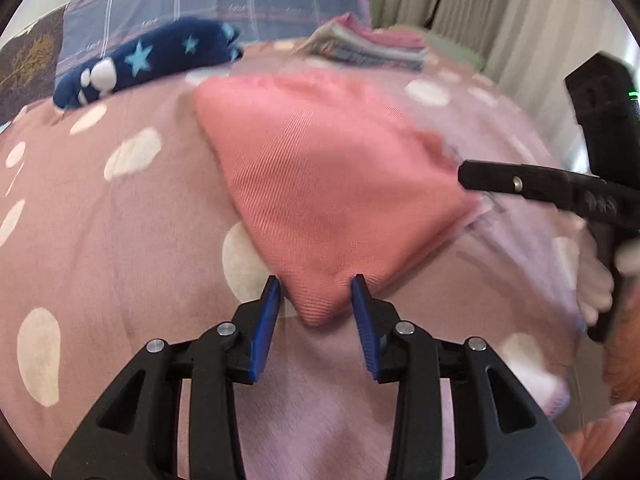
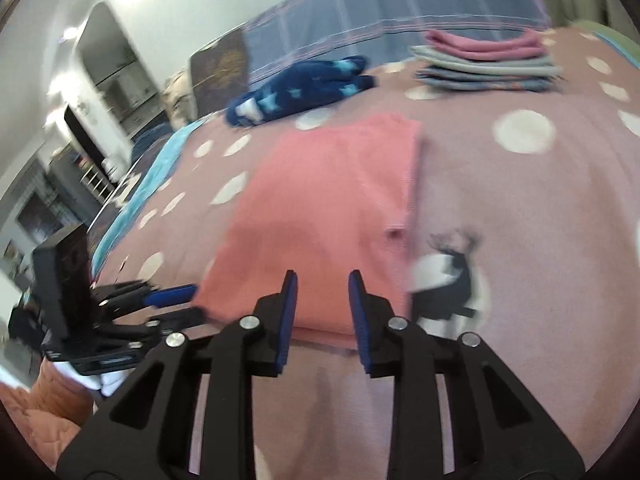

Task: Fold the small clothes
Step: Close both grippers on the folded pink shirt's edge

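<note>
A folded pink cloth [image 1: 320,168] lies flat on the dotted pink bedspread [image 1: 100,220]. My left gripper [image 1: 316,280] is open, with the cloth's near corner lying between its blue pads and not pinched. In the right wrist view the same pink cloth [image 2: 328,208] stretches away from my right gripper [image 2: 323,276]. Its jaws stand apart over the cloth's near edge, which lies flat and unsqueezed between them. The right gripper [image 1: 468,178] also shows at the cloth's right corner in the left wrist view. At the cloth's left corner in the right wrist view is the left gripper [image 2: 192,304].
A navy garment with light blue stars [image 1: 140,64] lies behind the cloth. A stack of folded clothes [image 2: 488,64] sits at the back right, against plaid bedding [image 2: 400,4]. Curtains [image 1: 480,12] hang beyond the bed. A deer print [image 2: 448,276] marks the bedspread.
</note>
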{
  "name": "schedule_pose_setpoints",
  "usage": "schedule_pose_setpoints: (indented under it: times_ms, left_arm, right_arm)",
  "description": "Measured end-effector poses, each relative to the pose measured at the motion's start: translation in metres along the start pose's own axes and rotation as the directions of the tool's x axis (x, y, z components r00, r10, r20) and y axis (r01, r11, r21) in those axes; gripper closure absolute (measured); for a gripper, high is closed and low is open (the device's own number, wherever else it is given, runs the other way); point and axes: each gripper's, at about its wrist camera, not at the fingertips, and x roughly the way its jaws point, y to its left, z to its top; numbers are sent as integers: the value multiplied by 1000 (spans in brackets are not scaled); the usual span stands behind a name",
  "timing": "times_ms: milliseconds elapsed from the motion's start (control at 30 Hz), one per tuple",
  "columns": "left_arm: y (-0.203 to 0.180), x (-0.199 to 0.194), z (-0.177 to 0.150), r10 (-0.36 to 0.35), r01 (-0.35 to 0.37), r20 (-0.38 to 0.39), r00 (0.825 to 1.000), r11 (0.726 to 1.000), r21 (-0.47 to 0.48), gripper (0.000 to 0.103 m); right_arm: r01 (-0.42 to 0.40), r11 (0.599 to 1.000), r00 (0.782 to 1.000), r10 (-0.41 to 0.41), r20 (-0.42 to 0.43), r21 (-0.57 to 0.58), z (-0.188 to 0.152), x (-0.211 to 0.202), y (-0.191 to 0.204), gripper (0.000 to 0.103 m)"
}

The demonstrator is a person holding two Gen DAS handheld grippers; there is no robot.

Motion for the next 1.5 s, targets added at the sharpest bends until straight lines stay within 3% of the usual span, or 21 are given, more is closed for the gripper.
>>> schedule_pose_setpoints:
  times_ms: [67, 133, 200, 267, 400, 500, 600, 700, 767, 833, 1033, 1133, 1267, 1333, 1400, 1500]
  left_arm:
    - [-1, -2, -2, 6, -5, 5, 1000, 1000, -3, 59]
    - [1, -4, -7, 0, 0, 0, 1000, 1000, 7, 58]
    - [5, -7, -11, -12, 12, 11, 1000, 1000, 0, 58]
    - [9, -11, -11, -27, 28, 13, 1000, 999, -22, 58]
    - [9, -16, -2, -24, 25, 28, 999, 999, -30, 58]
    - [11, -10, 5, -14, 15, 29, 999, 999, -32, 57]
    - [13, -1, 2, -1, 1, 6, 1000, 1000, -31, 52]
    - [14, -4, -2, -12, 12, 16, 1000, 1000, -20, 51]
    - [15, -5, -3, -20, 20, 15, 1000, 1000, -22, 51]
    - [15, -5, -3, -22, 22, 10, 1000, 1000, -20, 51]
    - [14, -8, 2, -22, 23, 4, 1000, 999, -32, 51]
    - [16, -13, 11, -33, 34, 31, 999, 999, -34, 51]
    - [22, -13, 29, -16, 18, 59, 998, 999, -30, 50]
    - [25, -9, 35, -11, 12, 56, 998, 1000, -25, 50]
    - [30, -3, 42, -18, 20, 47, 999, 999, -36, 50]
    - [43, 8, 52, -67, 69, 35, 997, 995, -74, 50]
  right_arm:
    - [-6, 999, 998, 4, -55, -46, -4, 19, 13, 78]
    - [32, 998, 985, -42, -165, -58, -19, 47, 18, 77]
    - [38, 997, 991, -46, -124, -63, -27, 45, 20, 77]
    - [13, 999, 990, -21, -142, -52, -27, 38, 18, 78]
    - [-37, 996, 989, 47, -141, 77, -22, 21, -3, 78]
    - [14, 997, 998, -10, -56, 75, -12, 1, -13, 78]
    - [68, 995, 997, -66, -29, 76, -9, -4, -18, 78]
    - [175, 981, 984, -172, -37, 80, -11, 0, -30, 67]
    - [144, 979, 985, -128, -113, 144, -18, 12, -48, 58]
    - [92, 986, 992, -79, -97, 140, -24, 9, -53, 58]
    - [68, 986, 993, -53, -104, 155, -23, 0, -56, 62]
    - [39, 980, 996, -24, -81, 194, -13, -4, -63, 61]
    - [21, 978, 998, -9, -57, 206, 12, 0, -67, 42]
    - [51, 984, 997, -39, -71, 171, 25, 9, -69, 38]
    - [52, 986, 995, -37, -96, 158, 34, 22, -73, 38]
    - [-8, 981, 990, 34, -135, 192, 43, 42, -82, 38]
